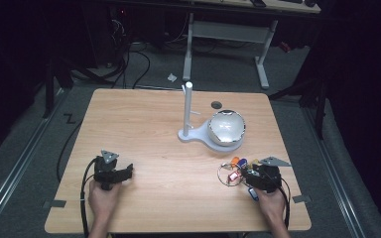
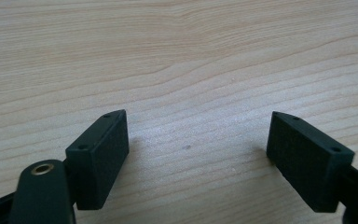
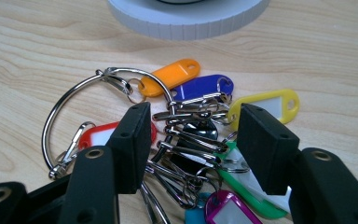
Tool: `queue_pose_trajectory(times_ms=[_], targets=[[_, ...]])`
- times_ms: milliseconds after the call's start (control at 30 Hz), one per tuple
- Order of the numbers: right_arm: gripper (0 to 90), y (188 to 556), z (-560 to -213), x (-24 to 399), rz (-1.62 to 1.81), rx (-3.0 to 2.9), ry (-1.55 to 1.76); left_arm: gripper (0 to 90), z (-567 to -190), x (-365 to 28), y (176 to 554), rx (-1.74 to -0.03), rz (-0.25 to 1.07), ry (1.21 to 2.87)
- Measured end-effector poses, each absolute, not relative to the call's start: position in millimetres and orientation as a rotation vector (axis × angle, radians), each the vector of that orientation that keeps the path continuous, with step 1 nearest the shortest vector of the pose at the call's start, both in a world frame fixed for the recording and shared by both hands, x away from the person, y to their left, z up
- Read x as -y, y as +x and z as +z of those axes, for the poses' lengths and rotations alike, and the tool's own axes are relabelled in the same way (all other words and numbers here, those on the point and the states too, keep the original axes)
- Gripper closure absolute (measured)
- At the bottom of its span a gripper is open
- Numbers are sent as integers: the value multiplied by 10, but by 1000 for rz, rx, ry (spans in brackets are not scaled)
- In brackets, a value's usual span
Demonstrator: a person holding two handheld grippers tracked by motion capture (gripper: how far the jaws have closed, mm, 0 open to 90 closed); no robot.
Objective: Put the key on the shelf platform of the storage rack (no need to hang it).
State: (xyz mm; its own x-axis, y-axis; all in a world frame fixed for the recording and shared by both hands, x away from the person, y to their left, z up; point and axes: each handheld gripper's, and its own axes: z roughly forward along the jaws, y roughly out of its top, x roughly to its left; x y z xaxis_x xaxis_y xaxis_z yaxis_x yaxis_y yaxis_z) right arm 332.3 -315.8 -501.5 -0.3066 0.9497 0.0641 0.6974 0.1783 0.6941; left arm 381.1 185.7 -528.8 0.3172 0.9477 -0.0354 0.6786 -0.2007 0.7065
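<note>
Wood table (image 1: 168,163), dim room. Metal bowl (image 1: 226,127) sits on white stand base (image 1: 193,135), contents unclear. Key ring with coloured tags (image 3: 186,140) lies just in front of bowl; right gripper (image 3: 193,140) jaws straddle its clips, not closed. Left gripper (image 2: 198,140) well left of bowl, jaws wide, nothing between.

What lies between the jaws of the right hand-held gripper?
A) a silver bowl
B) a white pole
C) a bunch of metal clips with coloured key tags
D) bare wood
C: the right hand-held gripper has its open jaws on either side of the metal clips with coloured key tags.
</note>
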Motion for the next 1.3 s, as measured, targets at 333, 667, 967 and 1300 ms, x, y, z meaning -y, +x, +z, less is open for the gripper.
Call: queue_pose_trajectory(times_ms=[333, 667, 967, 1300], targets=[[559, 3337, -5092, 3141, 859, -2116, 1510, 213, -5289, -1857, 3811, -1433, 552, 1960], [619, 3330, -5101, 3181, 892, -2124, 1500, 213, -5289, -1858, 3811, -1433, 552, 1960], [625, 3324, -5103, 3212, 931, -2111, 1519, 213, -5289, -1857, 3811, -1433, 553, 1960], [826, 3301, -5042, 3262, 964, -2106, 1485, 213, -5289, -1857, 3811, -1433, 553, 1960]])
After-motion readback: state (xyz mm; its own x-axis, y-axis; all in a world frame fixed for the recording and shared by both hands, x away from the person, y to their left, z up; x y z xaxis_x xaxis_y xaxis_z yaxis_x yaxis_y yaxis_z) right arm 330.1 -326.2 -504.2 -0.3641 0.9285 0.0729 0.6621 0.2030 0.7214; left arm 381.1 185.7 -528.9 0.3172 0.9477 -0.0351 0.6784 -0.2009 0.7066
